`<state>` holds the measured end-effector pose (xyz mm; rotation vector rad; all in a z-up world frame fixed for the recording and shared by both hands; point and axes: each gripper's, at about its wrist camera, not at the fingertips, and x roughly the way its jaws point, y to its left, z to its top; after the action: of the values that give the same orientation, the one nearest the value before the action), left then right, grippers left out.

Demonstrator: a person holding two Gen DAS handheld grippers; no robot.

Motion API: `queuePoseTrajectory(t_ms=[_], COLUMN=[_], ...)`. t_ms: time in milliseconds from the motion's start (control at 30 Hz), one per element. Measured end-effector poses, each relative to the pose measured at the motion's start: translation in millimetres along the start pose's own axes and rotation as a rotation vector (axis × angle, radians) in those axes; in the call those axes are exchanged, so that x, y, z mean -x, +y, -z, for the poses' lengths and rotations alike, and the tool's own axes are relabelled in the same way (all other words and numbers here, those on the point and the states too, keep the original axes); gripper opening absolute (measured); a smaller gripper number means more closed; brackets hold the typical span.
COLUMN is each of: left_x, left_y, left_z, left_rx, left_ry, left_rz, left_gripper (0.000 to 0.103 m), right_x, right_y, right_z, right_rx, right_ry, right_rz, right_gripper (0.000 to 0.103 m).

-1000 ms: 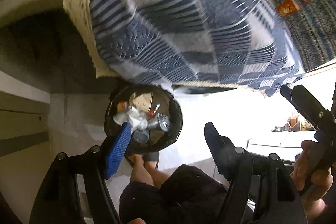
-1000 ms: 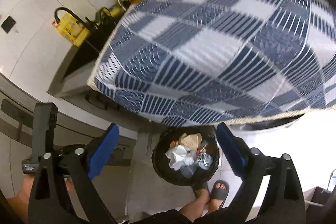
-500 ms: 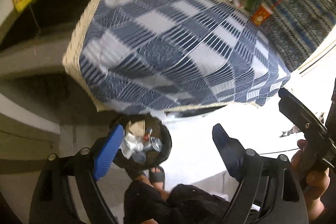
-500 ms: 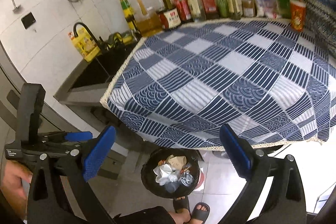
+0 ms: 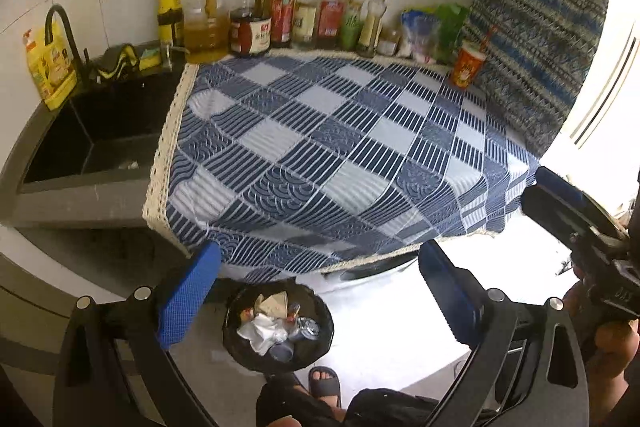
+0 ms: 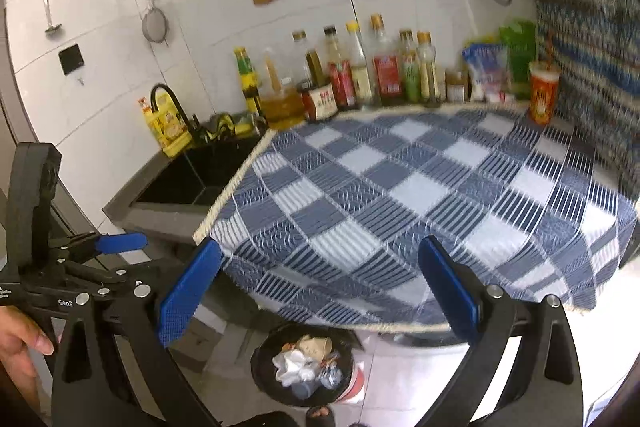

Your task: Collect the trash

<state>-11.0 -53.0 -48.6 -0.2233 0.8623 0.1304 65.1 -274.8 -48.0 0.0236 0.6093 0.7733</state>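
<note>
Left wrist: bin below tool.

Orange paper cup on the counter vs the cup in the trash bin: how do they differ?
The orange paper cup stands upright at the checked cloth's far right corner; the tan cup lies tipped among crumpled paper in the trash bin. The orange paper cup is printed and has a straw; the tan cup looks plain, with none visible. Both appear to be disposable cups.
</note>
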Motion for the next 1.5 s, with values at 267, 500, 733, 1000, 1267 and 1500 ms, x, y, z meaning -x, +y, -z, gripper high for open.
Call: queuePoseTrajectory(t_ms=[267, 500, 733, 1000, 1267, 1500], left_x=[23.5, 31.7, 34.7, 36.3, 39.9, 42.2], left_y=[-12.7, -23.3, -25.8, -28.7, -30.7, -30.2], left_z=[-23.9, -32.5, -34.0, -33.1, -27.8, -25.7], left_rx=[-0.029, -0.045, -0.049, -0.054, -0.05, -0.05], left_ry=[-0.081, -0.124, -0.129, -0.127, -0.132, -0.129], left_rz=[-0.027, -0.034, -0.037, -0.032, -0.02, -0.016], left_gripper=[0.096, 0.096, 0.096, 0.096, 0.096, 0.096], right_x=[17.8, 20.5, 16.4, 14.8, 17.3, 18.2], right_y=[-5.9, -8.3, -6.0, -13.1, -12.3, -12.1], right_z=[-23.0, -33.4, -36.2, -32.4, -30.9, -30.0], right_rx=[0.009, 0.032, 0.039, 0.027, 0.036, 0.03], right_ry=[-0.06, -0.073, -0.057, -0.031, -0.032, -0.028], right_rz=[0.019, 0.04, 0.034, 0.052, 0.061, 0.056], right_gripper=[0.098, 0.098, 0.098, 0.098, 0.098, 0.098])
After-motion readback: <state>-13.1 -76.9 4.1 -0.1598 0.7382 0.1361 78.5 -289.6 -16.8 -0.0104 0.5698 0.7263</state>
